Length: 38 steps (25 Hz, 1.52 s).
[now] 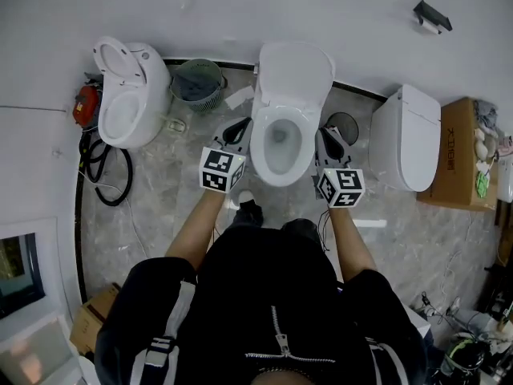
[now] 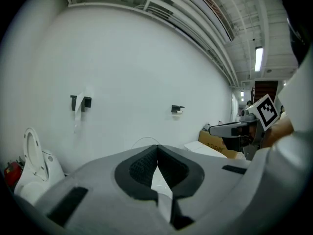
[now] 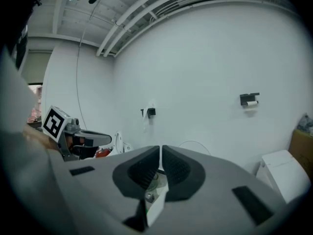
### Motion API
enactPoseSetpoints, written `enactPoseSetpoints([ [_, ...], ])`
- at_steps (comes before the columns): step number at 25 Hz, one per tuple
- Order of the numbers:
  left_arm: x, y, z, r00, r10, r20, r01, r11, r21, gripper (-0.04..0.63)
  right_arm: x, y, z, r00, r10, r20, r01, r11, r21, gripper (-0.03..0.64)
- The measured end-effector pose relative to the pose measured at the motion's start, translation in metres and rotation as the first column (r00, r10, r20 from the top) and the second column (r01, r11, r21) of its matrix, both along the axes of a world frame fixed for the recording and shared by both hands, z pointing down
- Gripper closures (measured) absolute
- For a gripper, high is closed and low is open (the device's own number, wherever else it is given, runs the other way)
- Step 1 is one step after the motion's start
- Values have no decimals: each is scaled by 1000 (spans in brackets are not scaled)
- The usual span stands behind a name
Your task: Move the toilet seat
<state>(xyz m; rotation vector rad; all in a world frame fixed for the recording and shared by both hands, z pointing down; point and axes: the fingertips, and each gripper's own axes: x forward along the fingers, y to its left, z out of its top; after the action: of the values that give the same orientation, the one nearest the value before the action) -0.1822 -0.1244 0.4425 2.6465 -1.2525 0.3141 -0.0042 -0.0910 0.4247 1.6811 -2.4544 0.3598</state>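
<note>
The middle toilet [image 1: 276, 147] stands against the wall with its white seat and lid [image 1: 293, 72] raised upright. My left gripper [image 1: 239, 128] hovers beside the bowl's left rim, jaws shut and nothing in them. On the other side of the bowl, my right gripper [image 1: 329, 137] is also shut and empty. In the left gripper view the left gripper [image 2: 157, 150] points at the white wall, with the right gripper [image 2: 230, 129] off to its right. The right gripper view has the right gripper [image 3: 160, 152] aimed at the wall and the left gripper [image 3: 88, 140] at its left.
A second toilet [image 1: 128, 91] with its seat up stands at the left, beside a green bin [image 1: 196, 85] and black hoses [image 1: 104, 171]. At the right are a closed toilet [image 1: 407, 139] and a cardboard box [image 1: 457, 155]. Paper holders [image 1: 431, 14] hang on the wall.
</note>
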Motion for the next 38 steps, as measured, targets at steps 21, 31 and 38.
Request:
enactPoseSetpoints([
  [21, 31, -56, 7, 999, 47, 23, -47, 999, -6, 594, 36, -45, 4, 996, 90, 25, -91, 995, 51, 611],
  [31, 58, -67, 41, 996, 78, 45, -76, 996, -44, 593, 62, -53, 35, 995, 95, 26, -95, 995, 12, 612],
  [38, 66, -73, 105, 995, 79, 62, -70, 989, -131, 593, 70, -59, 102, 994, 102, 42, -98, 991, -88, 612],
])
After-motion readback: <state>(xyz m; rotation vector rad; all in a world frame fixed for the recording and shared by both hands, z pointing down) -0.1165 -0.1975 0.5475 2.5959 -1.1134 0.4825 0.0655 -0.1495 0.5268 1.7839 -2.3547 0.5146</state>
